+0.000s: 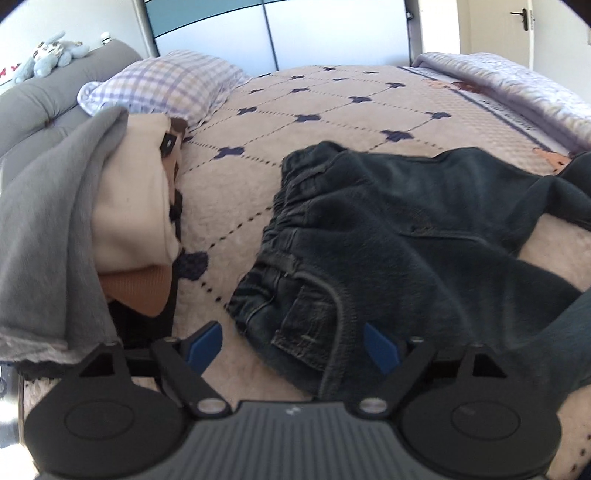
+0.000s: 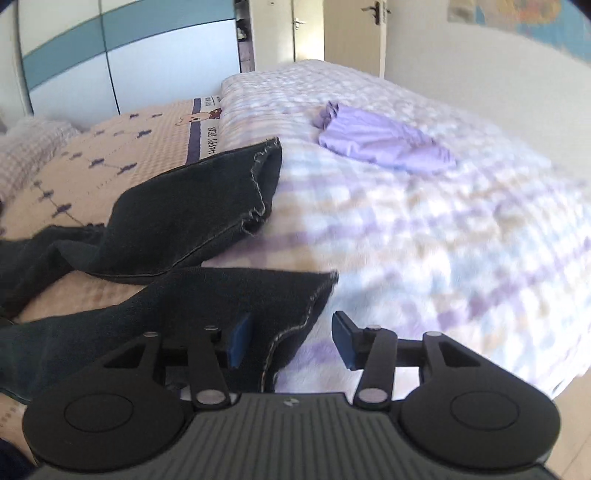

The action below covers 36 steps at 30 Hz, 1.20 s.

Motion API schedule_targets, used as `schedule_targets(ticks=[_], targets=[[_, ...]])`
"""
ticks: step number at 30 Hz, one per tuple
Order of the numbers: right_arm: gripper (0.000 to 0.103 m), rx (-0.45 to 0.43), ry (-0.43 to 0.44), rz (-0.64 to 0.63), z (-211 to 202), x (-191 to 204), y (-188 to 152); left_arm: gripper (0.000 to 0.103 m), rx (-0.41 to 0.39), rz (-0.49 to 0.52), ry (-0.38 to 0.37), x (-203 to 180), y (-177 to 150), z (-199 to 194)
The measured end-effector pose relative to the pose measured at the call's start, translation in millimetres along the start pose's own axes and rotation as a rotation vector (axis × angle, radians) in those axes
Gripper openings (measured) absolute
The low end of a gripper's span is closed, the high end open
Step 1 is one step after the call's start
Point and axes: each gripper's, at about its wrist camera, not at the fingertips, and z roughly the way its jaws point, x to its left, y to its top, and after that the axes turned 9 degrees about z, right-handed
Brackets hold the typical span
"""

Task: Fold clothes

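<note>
Dark blue jeans (image 1: 388,229) lie spread on the beige patterned bed cover (image 1: 332,110), their elastic waist towards the left. My left gripper (image 1: 293,347) is open, its blue pads (image 1: 205,345) standing wide on either side of the jeans' pocket corner without pressing it. In the right wrist view the two legs point right: the far leg (image 2: 192,214) and the near leg (image 2: 229,295), both with frayed hems. My right gripper (image 2: 291,341) is open around the near leg's hem; the right pad stands clear of the cloth.
A pile with a grey garment (image 1: 48,229) and a cream one (image 1: 136,206) sits at the left, next to a checked pillow (image 1: 166,81). A purple cloth (image 2: 380,140) lies on the checked quilt (image 2: 443,240). A wardrobe (image 1: 258,33) stands behind the bed.
</note>
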Motion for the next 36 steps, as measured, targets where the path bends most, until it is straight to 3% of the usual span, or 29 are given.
schedule_targets(ticks=[2, 5, 6, 8, 9, 10, 12, 18, 22, 24, 26, 28, 31, 34, 36], targets=[[0.051, 0.017, 0.074, 0.100, 3.9, -12.5, -9.0, 0.092, 0.013, -0.030, -0.001, -0.2, -3.2, 13.5], [0.054, 0.005, 0.080, 0.130, 13.4, -2.5, -14.2, 0.094, 0.016, -0.090, -0.014, -1.3, -4.4, 27.4], [0.051, 0.001, 0.059, 0.117, 16.2, 4.9, -13.5, 0.094, 0.013, -0.110, -0.014, -1.5, -4.2, 30.5], [0.035, -0.007, 0.037, 0.076, 18.9, 17.5, -9.2, 0.082, -0.001, -0.120, -0.006, -5.2, -2.6, 32.7], [0.027, -0.010, 0.030, 0.056, 19.7, 22.6, -6.2, 0.067, -0.010, -0.117, 0.000, -7.9, -1.4, 32.7], [0.019, -0.013, 0.024, 0.038, 19.8, 24.2, -0.4, 0.019, -0.010, -0.101, 0.026, -11.6, 0.4, 32.8], [0.011, -0.016, 0.020, 0.019, 17.5, 24.7, 11.6, 0.013, 0.011, -0.054, 0.091, -17.1, 5.7, 31.8], [0.008, -0.151, -0.030, -0.019, -20.4, 23.9, 62.1, 0.011, -0.032, -0.091, 0.045, -1.4, 0.6, -14.8], [0.007, -0.222, -0.066, -0.035, -47.1, 16.2, 89.4, 0.014, -0.049, -0.039, 0.015, -4.3, -13.8, -42.5], [0.008, -0.156, -0.093, -0.044, -35.2, 8.8, 92.9, 0.020, -0.010, 0.005, 0.028, -7.3, -20.7, -36.7], [0.011, -0.029, -0.131, -0.092, -3.3, 6.6, 81.4, 0.025, 0.055, 0.022, 0.041, -6.5, -24.7, -24.7], [0.020, 0.086, -0.170, -0.143, 27.1, 5.1, 70.3, 0.026, 0.054, 0.011, 0.046, -3.5, -24.6, -29.8], [0.032, -0.005, -0.199, -0.201, 30.4, 13.6, 67.8, 0.034, -0.012, 0.084, 0.090, -8.8, -16.3, -47.2], [0.041, -0.075, -0.122, -0.113, 29.7, 14.4, 92.4, 0.050, -0.047, 0.098, 0.063, -6.3, 3.7, -43.0], [0.044, -0.096, -0.072, -0.059, 35.4, 17.9, 109.9, 0.052, -0.051, 0.080, 0.055, -7.3, 21.9, -32.3]])
